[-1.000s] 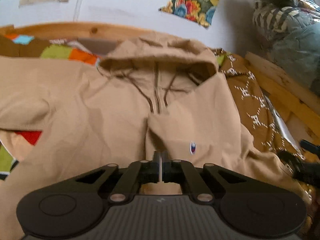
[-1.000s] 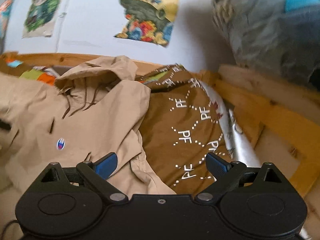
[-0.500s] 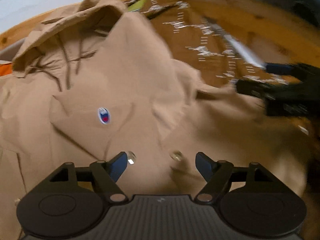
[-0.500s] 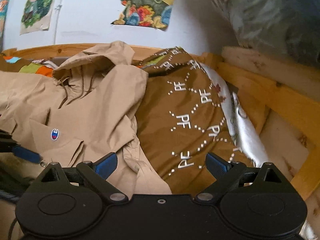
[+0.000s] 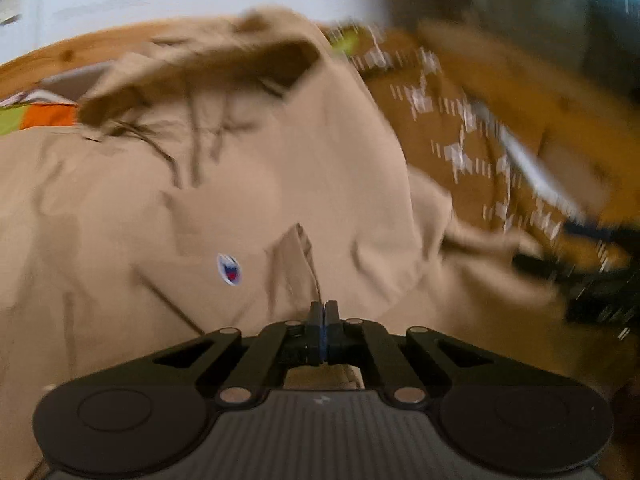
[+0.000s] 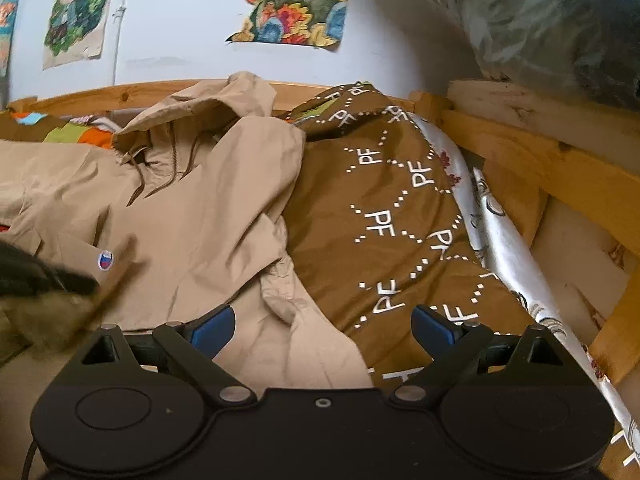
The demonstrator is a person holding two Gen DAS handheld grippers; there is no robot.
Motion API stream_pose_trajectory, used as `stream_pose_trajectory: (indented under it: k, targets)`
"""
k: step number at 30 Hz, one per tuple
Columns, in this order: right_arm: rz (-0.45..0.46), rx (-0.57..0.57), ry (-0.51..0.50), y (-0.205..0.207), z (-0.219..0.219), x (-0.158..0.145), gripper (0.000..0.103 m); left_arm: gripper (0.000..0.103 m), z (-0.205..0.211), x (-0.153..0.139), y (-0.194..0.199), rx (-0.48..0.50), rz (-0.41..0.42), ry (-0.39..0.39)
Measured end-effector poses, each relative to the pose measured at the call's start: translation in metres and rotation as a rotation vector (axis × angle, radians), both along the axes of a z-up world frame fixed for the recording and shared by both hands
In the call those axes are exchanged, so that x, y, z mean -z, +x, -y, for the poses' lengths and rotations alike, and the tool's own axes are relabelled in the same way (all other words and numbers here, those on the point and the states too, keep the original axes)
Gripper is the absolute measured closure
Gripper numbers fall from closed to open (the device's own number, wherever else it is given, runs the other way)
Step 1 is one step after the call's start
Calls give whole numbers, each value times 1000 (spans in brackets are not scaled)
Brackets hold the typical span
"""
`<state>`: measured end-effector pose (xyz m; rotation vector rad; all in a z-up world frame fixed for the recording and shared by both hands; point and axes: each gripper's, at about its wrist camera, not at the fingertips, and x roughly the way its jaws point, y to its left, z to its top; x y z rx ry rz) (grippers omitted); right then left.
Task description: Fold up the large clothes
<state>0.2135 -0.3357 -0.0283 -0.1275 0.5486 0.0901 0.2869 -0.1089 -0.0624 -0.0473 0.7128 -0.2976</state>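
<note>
A tan woven hoodie (image 6: pixel 208 208), crumpled with hood and dark drawstrings uppermost, lies on the bed beside a brown patterned blanket (image 6: pixel 392 216). The left tool (image 5: pixel 324 312) is clenched on a raised fold near the hoodie's chest logo (image 5: pixel 229 269). The right tool (image 6: pixel 322 322) hovers released over the hoodie's wrinkled sleeve.

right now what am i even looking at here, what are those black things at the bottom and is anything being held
Those black shapes are two hand-held grippers, each with a camera looking along its fingers. One picture is from the left gripper: its jaws are shut, pinching a fold of the tan hooded jacket; that view is blurred. The other picture is from the right gripper: its blue-padded jaws stand open, holding nothing. The jacket lies spread on a brown blanket with white PF lettering, inside a wooden bed frame.
</note>
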Motion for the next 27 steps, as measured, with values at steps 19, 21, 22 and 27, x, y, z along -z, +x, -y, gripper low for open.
stream_pose_trajectory:
  k: [19,21,22,27]
  targets:
    - [-96,43,268,107,-6,3,86,103,-176,-32,-59,-436,97,-188]
    - [-24,68,287,94,7,-6,87,103,-178,-27,-62,-443,80,-171]
    - [-25,85,294,93,12,-7,87,103,-179,-22,-62,-445,60,-164]
    - [-122,138,239,104,14,10,80,103,-179,3,-69,-459,-19,-131]
